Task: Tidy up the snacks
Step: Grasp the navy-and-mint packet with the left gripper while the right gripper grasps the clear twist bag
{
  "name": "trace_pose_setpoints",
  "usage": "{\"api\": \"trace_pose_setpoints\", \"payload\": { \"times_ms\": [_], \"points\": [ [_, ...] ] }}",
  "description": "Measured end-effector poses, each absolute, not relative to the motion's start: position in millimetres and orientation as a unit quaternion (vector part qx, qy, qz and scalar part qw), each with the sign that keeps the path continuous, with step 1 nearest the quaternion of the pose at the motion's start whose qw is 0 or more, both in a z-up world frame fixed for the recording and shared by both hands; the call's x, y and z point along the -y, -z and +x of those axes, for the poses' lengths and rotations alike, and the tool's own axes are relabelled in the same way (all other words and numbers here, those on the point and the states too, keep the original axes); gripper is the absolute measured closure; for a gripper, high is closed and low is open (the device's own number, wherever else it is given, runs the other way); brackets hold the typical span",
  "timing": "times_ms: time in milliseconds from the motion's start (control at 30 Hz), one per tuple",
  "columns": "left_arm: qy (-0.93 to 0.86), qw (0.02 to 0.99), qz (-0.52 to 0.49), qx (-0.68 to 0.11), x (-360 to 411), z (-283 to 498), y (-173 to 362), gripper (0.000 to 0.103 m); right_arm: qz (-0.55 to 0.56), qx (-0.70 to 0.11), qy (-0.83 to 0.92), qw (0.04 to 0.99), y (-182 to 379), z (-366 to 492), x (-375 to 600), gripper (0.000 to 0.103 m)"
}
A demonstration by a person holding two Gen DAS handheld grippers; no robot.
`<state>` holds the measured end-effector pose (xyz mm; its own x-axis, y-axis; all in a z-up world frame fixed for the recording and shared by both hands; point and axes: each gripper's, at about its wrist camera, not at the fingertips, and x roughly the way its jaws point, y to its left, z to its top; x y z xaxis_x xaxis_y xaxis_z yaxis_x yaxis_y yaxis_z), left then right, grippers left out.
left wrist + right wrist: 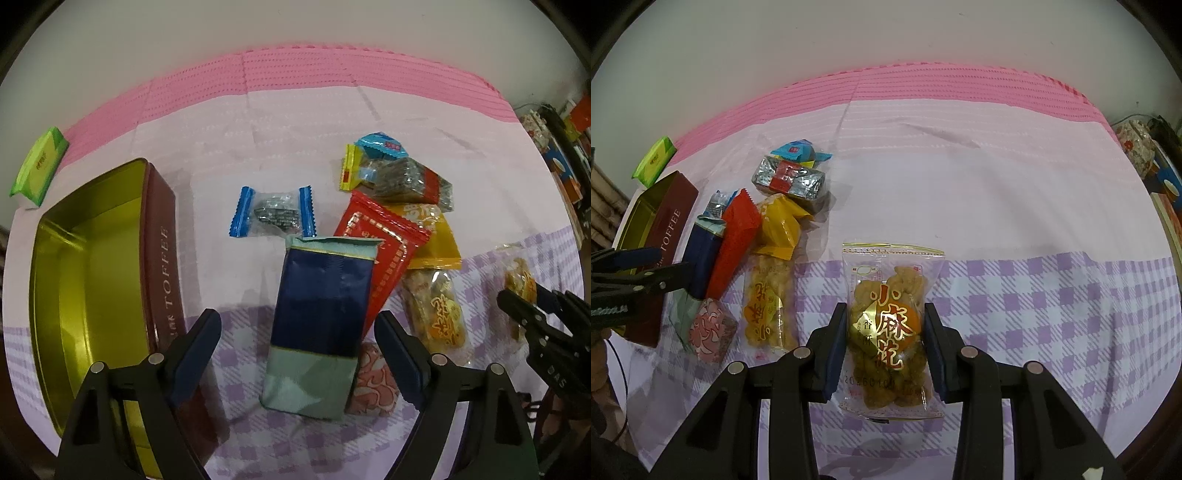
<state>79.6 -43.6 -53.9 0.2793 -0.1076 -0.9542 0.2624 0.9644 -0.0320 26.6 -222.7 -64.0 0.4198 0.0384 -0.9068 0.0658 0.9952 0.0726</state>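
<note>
My left gripper [297, 328] is open, its jaws on either side of a navy and pale-green packet [317, 325] lying on the cloth, not touching it. An open maroon toffee tin [92, 280] with a gold inside stands just left of it. My right gripper [885, 325] is closed on the sides of a clear bag of fried twists [890, 321] with a gold and red label. A pile of snacks lies between the two: a red packet [384, 251], a yellow packet [432, 236], a second bag of twists [439, 314], a pink patterned packet [373, 384].
A blue-ended candy [273, 212] lies alone behind the navy packet. A silvery block with a red band [788, 181] and a light-blue packet [798, 151] lie at the far end of the pile. A green tissue pack [38, 166] lies far left. Clutter stands at the right edge [1137, 147].
</note>
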Motion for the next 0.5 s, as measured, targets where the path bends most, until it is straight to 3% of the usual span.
{"api": "trace_pose_setpoints", "payload": {
  "times_ms": [233,500],
  "points": [
    [0.115,0.791,0.062,-0.598,42,80,65,0.021,0.052,-0.542,0.006,0.839,66,27,223,0.067],
    [0.123,0.784,0.044,-0.607,42,77,73,0.037,0.054,-0.545,0.009,0.836,69,28,223,0.067]
  ]
}}
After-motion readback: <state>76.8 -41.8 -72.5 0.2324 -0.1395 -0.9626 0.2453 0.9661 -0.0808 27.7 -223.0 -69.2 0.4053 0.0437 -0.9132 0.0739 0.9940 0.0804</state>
